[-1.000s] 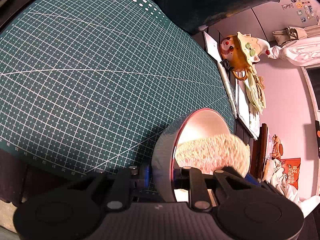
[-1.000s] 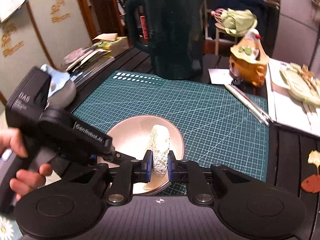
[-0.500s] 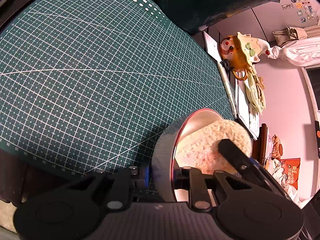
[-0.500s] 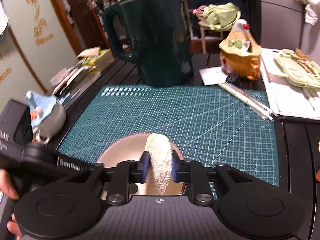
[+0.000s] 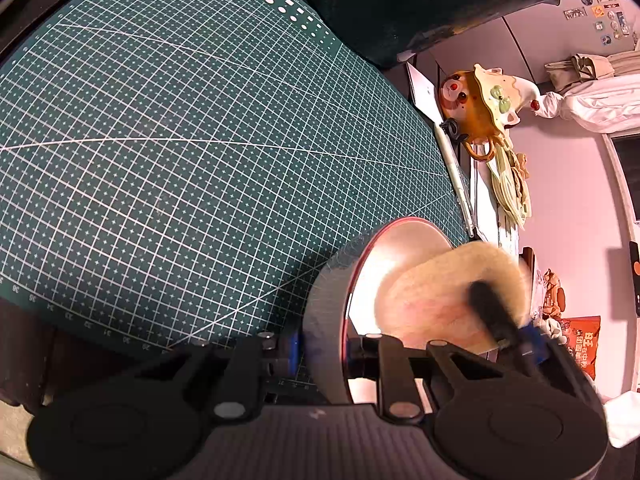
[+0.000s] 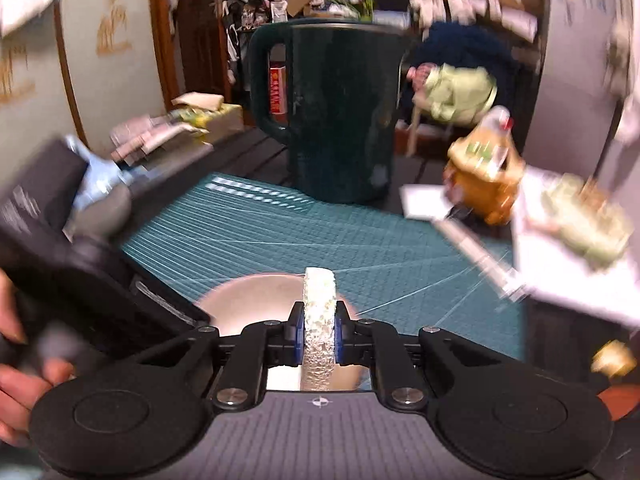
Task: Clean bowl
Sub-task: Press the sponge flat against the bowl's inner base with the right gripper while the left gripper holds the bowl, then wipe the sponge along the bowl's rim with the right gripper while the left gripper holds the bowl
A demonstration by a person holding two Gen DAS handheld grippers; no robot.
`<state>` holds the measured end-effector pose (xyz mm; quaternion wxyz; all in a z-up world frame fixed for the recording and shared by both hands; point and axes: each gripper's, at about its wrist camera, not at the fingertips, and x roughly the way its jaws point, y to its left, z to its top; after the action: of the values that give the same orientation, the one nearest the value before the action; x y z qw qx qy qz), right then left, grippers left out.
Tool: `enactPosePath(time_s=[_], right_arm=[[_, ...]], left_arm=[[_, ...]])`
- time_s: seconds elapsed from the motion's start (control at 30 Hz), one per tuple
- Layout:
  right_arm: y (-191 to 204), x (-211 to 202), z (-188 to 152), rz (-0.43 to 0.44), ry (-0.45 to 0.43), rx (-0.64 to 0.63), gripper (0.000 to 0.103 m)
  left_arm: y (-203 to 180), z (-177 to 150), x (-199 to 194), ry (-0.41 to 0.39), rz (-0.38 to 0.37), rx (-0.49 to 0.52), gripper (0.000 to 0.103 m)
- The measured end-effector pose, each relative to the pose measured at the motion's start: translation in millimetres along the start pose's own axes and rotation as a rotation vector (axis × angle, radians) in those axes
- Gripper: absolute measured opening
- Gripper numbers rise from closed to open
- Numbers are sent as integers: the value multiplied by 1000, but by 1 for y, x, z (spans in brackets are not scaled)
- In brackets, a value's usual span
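One bowl [image 5: 394, 264] is gripped by its rim at the near edge of the green cutting mat [image 5: 192, 152], the wall pinched between the fingers of the left gripper [image 5: 320, 354], apparently so that it is kept steady and its pale inside exposed. Inside it a round sponge [image 6: 319, 320] is squeezed edge-on by the right gripper [image 6: 318, 338], so its flat face is pressed against the wall. Behind the mat a dark green jug [image 6: 340, 112] is seen.
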<state>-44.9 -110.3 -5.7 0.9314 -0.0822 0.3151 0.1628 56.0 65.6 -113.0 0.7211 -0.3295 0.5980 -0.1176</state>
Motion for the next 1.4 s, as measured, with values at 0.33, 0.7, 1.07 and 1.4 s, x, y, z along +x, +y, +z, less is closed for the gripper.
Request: enactPosePath(time_s=[0.33,0.7,1.07,1.4], right_arm=[[-3,13,-2,41,51,40,13],[-5,8,8,14,21,23,13],[3,21,-2,-7,84,-57,12],[-12,5,6,121,39,83,13]], left_arm=[[0,0,1,-1,2,4,19],[1,-1,-1,1,1,8,20],[1,-2,-2,3,-1,14,20],[-1,-2,-1,3,0,16,20]])
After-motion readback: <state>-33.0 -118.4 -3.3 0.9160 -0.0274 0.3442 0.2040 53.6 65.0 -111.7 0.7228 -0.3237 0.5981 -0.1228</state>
